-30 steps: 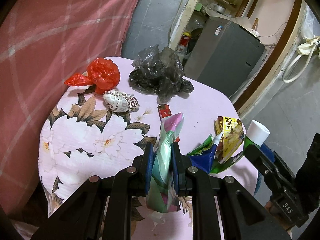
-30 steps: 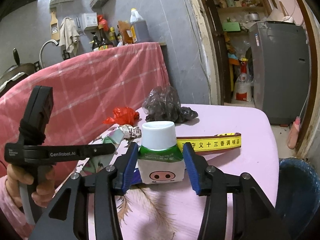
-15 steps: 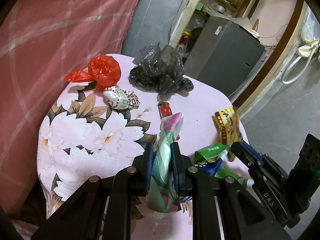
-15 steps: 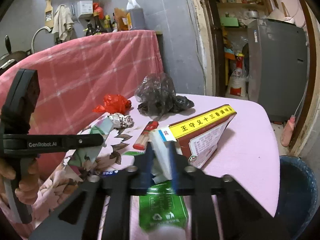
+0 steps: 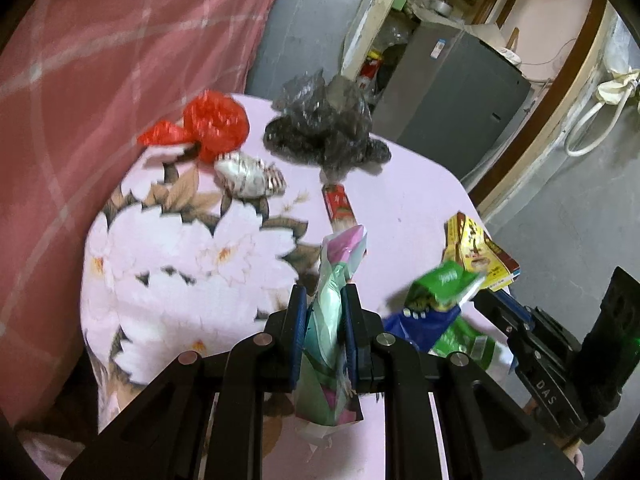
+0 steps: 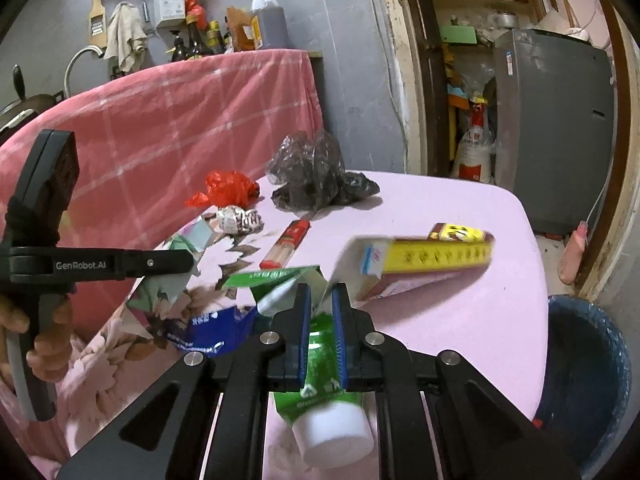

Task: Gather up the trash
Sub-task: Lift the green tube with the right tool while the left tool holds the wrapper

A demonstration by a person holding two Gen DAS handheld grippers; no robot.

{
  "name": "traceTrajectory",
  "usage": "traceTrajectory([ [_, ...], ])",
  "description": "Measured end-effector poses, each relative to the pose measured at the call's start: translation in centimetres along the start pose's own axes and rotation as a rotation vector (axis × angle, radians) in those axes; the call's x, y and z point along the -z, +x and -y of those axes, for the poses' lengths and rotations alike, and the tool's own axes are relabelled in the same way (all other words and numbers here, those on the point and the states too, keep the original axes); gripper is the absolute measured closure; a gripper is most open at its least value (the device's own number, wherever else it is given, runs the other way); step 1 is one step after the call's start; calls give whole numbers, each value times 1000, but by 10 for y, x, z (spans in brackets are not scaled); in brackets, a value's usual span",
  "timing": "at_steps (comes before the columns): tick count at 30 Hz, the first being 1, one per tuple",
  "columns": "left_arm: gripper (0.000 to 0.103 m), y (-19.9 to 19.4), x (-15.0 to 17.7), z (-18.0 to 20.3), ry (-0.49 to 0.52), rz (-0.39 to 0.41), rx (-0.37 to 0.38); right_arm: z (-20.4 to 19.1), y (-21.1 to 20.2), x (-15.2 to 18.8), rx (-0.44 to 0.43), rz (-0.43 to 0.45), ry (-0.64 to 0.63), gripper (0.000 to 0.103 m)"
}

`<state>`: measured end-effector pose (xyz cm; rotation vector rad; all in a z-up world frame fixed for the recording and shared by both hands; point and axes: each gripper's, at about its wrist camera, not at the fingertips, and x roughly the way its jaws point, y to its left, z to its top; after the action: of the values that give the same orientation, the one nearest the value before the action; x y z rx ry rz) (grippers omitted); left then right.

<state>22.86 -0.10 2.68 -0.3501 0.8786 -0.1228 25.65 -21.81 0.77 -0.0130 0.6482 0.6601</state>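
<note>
left gripper (image 5: 325, 330): jaws clamped on pastel wrapper (image 5: 334, 280) | right gripper (image 6: 320, 332): jaws pinching green tube (image 6: 320, 384) | risk: slick tube may slip, nudging yellow box (image 6: 424, 260) off table (image 6: 460, 320)

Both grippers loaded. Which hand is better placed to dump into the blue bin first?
Right. The right gripper is shut on the green pouch, and the blue bin sits just off the table edge on its side. The left gripper, clamped on the pastel wrapper, would probably have to cross over.
</note>
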Motion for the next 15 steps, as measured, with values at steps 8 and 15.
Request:
traceTrajectory([
  [8,89,-1,11,-2,5,-23,13,4,-2,15,16,-69,-10,71],
  [15,89,-3,14,-7,9,-21,-4,6,-3,28,12,-123,-44,55],
])
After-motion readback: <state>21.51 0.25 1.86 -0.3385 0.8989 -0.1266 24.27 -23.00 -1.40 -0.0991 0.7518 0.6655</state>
